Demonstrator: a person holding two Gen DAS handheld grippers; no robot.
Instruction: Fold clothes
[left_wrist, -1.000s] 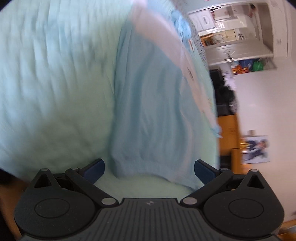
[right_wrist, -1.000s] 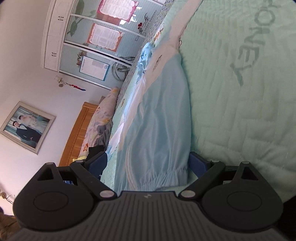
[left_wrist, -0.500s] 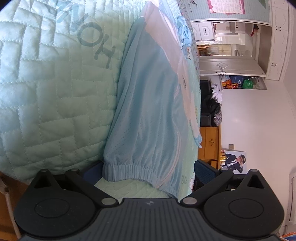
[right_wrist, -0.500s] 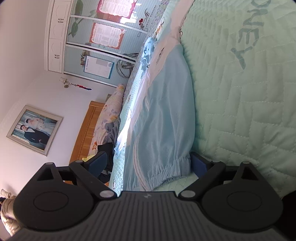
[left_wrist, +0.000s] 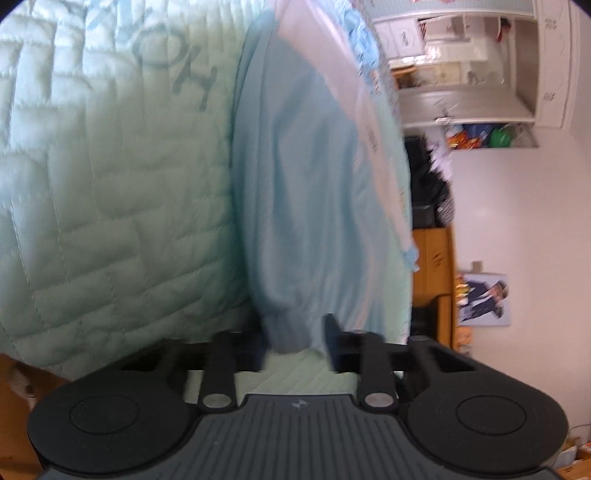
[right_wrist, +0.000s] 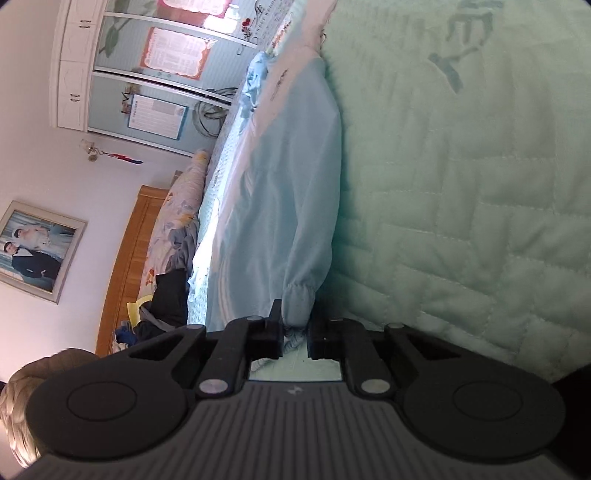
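Note:
A light blue garment (left_wrist: 314, 184) with a pale panel lies stretched out on the mint-green quilted bed cover (left_wrist: 110, 184). Its near end has gathered elastic cuffs. In the left wrist view, one cuff (left_wrist: 291, 328) is bunched between the black fingers of my left gripper (left_wrist: 295, 343), which is shut on it; that view is blurred. The right wrist view shows the same garment (right_wrist: 288, 192). My right gripper (right_wrist: 295, 338) is shut on the other cuff (right_wrist: 297, 299), whose tip is pinched between the pads just above the cover (right_wrist: 461, 184).
A wooden headboard (right_wrist: 125, 258), a floral pillow (right_wrist: 177, 206) and dark clothes (right_wrist: 170, 295) lie beyond the garment. A wardrobe (right_wrist: 147, 74) stands behind. In the left wrist view, white cabinets (left_wrist: 461, 74) and wooden furniture (left_wrist: 432, 266) sit past the bed's edge.
Both grippers were open astride the garment's near end. Both have since closed on an elastic cuff, which is now gathered narrow between the fingers.

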